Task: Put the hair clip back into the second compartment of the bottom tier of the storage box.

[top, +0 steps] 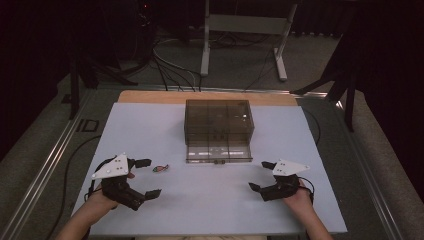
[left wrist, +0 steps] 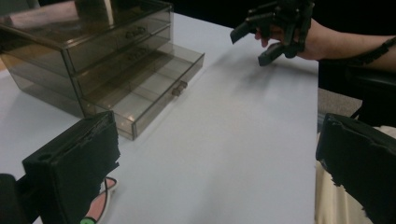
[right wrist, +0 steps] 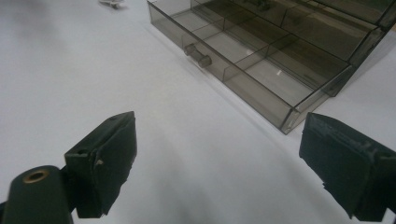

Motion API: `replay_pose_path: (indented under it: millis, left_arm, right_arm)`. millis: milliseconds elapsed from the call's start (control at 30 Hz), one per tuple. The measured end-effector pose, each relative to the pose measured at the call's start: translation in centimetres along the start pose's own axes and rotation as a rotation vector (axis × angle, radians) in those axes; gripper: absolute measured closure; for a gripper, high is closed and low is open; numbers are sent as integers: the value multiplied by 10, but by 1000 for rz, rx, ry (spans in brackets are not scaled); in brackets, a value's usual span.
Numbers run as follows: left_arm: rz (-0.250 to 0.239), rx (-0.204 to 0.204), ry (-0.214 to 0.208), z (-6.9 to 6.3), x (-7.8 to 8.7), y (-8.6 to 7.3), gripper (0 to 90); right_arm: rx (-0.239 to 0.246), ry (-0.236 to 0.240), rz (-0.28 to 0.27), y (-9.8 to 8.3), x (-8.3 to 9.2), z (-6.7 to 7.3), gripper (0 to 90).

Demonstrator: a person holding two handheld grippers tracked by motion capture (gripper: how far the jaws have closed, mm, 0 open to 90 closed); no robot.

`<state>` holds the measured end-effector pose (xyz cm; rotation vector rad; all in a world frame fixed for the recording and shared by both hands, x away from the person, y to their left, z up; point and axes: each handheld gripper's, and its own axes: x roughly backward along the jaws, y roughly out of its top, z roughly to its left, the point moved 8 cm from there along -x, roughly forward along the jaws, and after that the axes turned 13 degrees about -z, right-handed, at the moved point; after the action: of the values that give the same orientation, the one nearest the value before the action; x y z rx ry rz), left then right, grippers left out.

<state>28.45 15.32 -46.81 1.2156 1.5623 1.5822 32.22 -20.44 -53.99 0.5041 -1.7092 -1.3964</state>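
High view, table at rest: the left gripper (top: 148, 177) hangs with its jaws spread wide and nothing between them, held just off the pale table (top: 210, 210) by the person's left hand (top: 102, 199). Just beside its farther jaw lies a small reddish trinket (top: 160, 168), too small to name surely; it sits on the bare surface a little left of the open bottom drawer (top: 218, 151), apart from both jaws. The right gripper (top: 261, 175) mirrors the pose on the other side, jaws likewise parted wide and holding nothing, pointing inward toward the drawer front. In the right gripper view its black pads (right wrist: 103, 163) frame the drawer's small knob (right wrist: 197, 55) and its empty, partitioned compartments, which suggests the drawer stands pulled out to receive something. Behind it rises the smoky clear-plastic drawer chest (top: 218, 120), its upper drawers closed. By the layout, the trinket appears placed within easy reach of the left gripper so it can be picked up and set into a compartment, while the right gripper waits near the knob, likely to shut the drawer afterward.
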Motion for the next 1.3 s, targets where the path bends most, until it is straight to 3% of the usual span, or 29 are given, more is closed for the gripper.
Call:
replay_pose_path:
  millis: [167,300,467,600,833,1233,1300]
  left_arm:
    - [-10,-24,50,13,-4,3,0]
    - [-15,-16,98,26,-7,2,0]
    - [24,-5,138,39,-13,-4,0]
    - [24,12,151,47,-17,-7,0]
    - [46,5,171,61,-20,-18,0]
    - [70,65,196,83,-26,-35,0]
    - [87,57,196,85,-27,-38,0]
  right_arm:
    - [-3,6,3,-1,0,1,112]
    - [0,10,6,-1,-1,1,111]
    - [-3,13,4,-1,-1,1,112]
    - [-4,17,6,-1,-1,2,112]
    - [-5,19,5,-1,0,2,112]
    - [-3,28,7,-1,-1,3,112]
    - [-3,29,7,-1,-1,4,112]
